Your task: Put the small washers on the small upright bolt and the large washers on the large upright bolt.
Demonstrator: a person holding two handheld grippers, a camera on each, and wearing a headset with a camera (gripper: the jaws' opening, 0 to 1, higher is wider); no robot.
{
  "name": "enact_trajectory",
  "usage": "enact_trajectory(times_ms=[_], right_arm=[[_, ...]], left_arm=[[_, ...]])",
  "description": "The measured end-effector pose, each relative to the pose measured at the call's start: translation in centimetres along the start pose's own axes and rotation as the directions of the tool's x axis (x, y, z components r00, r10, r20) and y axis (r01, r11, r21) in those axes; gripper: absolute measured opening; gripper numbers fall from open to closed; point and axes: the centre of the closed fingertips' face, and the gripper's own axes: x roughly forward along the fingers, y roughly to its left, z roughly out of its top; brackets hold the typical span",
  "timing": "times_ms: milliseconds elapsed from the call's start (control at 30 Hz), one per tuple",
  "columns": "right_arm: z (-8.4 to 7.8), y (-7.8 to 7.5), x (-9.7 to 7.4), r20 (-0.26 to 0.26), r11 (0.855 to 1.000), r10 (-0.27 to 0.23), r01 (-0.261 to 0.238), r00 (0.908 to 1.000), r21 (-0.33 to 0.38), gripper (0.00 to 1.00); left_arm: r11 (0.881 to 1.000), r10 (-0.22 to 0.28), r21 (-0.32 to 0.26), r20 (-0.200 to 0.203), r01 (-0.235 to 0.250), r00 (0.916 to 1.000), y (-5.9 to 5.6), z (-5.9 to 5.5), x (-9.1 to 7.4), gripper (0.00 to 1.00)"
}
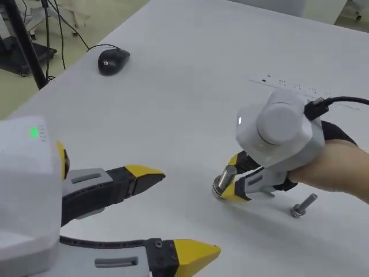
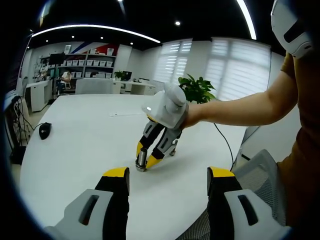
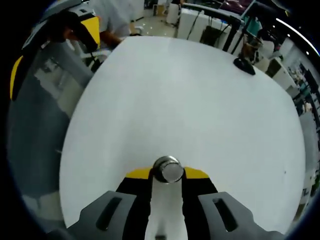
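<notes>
White table (image 1: 190, 81); right gripper (image 1: 232, 180) clamps large bolt (image 1: 225, 176)

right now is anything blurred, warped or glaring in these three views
Head view: soft even light, faint shadows; the near left claw looks slightly soft. Left gripper view: fisheye bows the table edge, ceiling light strips glare. Right gripper view: table bowed too, large bolt head glints.

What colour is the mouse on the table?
The computer mouse is black; the head view shows it best.
</notes>
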Motion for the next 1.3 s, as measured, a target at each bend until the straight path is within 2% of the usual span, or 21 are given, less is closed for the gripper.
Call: enact_trajectory(times_ms=[200, 300, 367, 433, 733, 933, 1033, 1167, 1267, 1300], right_arm=[[0.1, 0.1, -0.1, 0.016, 1.000, -0.002, 0.002, 0.9999, 0.001, 0.24], [-0.5, 0.4, 0.4, -0.002, 1.000, 0.000, 0.000, 1.0000, -0.026, 0.25], [-0.3, 0.4, 0.3, 0.019, 1.000, -0.008, 0.008, 0.9998, -0.028, 0.25], [0.1, 0.4, 0.1, 0.050, 1.000, -0.007, 0.007, 0.9987, -0.002, 0.26], [-0.6, 0.8, -0.9, 0.047, 1.000, -0.025, 0.025, 0.9986, 0.011, 0.27], [-0.9, 1.3, -2.0, 0.083, 0.997, -0.050, 0.045, 0.9953, 0.060, 0.27], [-0.3, 1.9, -2.8, 0.158, 0.992, -0.062, 0.043, 0.9854, 0.116, 0.26], [-0.8, 2.7, -3.7, 0.181, 0.989, -0.079, 0.054, 0.9804, 0.139, 0.26], [-0.1, 4.0, -4.7, 0.249, 0.982, -0.063, 0.015, 0.9665, 0.190, 0.26], [-0.1, 4.1, -5.1, 0.259, 0.981, -0.077, 0.027, 0.9628, 0.190, 0.26]], left_arm=[[1.000, 0.004, -0.001, 0.000, -0.004, 1.0000, 0.1, -0.1, 0.0, 0.62], [1.000, 0.002, -0.001, 0.001, -0.002, 1.0000, 0.1, 0.0, 0.0, 0.62], [1.000, 0.002, -0.001, 0.001, -0.002, 1.0000, 0.0, 0.0, 0.0, 0.62], [1.000, 0.004, -0.002, 0.002, -0.004, 1.0000, 0.0, 0.0, -0.1, 0.62], [1.000, 0.002, 0.003, 0.000, -0.002, 1.0000, -0.1, -0.1, 0.0, 0.62], [1.000, -0.009, 0.008, -0.002, 0.009, 1.0000, -0.5, -0.2, 0.2, 0.62], [1.000, -0.021, 0.011, 0.004, 0.021, 0.9998, -0.6, -0.3, 0.3, 0.62], [0.999, -0.036, 0.005, 0.013, 0.036, 0.9993, -0.7, -0.3, 0.6, 0.62], [0.999, -0.045, 0.010, 0.015, 0.045, 0.9989, -0.8, -0.1, 0.7, 0.62], [0.999, -0.044, 0.016, 0.024, 0.044, 0.9987, -0.7, 0.2, 0.8, 0.62]])
